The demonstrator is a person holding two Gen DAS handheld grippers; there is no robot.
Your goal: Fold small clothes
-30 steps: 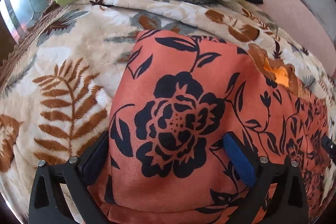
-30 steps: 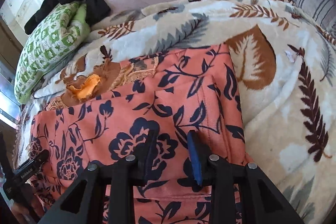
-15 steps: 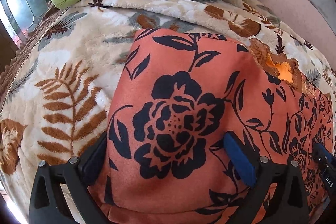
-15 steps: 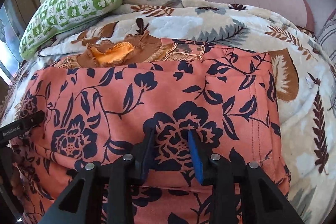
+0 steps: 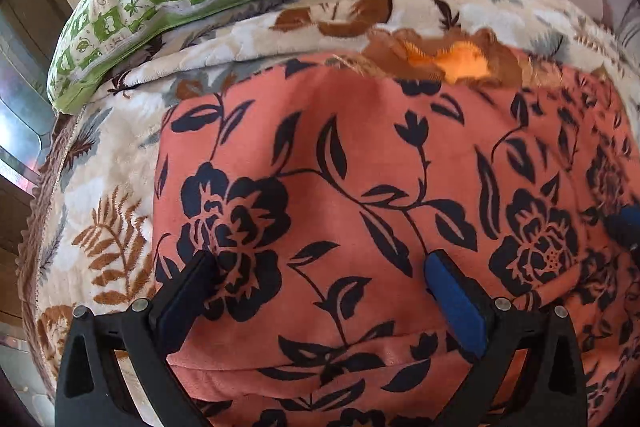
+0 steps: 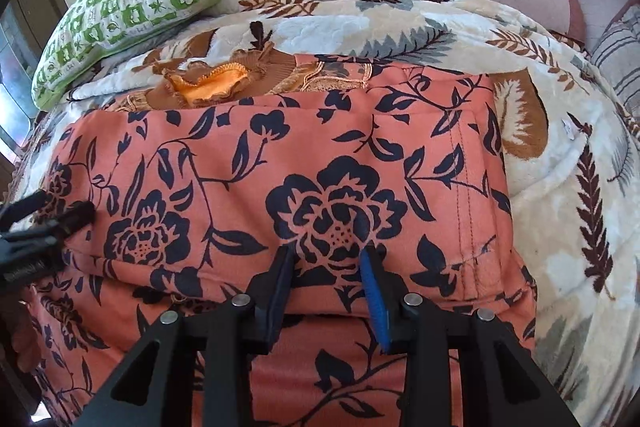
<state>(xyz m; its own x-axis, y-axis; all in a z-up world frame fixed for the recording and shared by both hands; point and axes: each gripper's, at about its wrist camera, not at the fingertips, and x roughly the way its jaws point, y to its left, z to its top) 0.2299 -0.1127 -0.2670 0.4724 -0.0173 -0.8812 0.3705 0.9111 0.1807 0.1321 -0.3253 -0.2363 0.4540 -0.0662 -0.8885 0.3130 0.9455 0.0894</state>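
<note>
Both the left gripper (image 5: 320, 267) and right gripper (image 6: 328, 263) stand with jaws apart over the folded orange floral garment (image 6: 280, 167). Fabric lies between each pair, seemingly unclamped; pressing evenly along the near fold should flatten it.

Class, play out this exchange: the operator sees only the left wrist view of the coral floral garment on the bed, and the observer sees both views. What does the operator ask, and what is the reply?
Operator: My view cuts off the garment's right side. Where does it end?
Observer: In the right wrist view the garment ends just past a stitched side seam, with the leaf-print blanket bare beyond it.
Operator: Anything further right on the bed?
Observer: Yes, a grey striped cushion lies at the blanket's far right edge.
</note>
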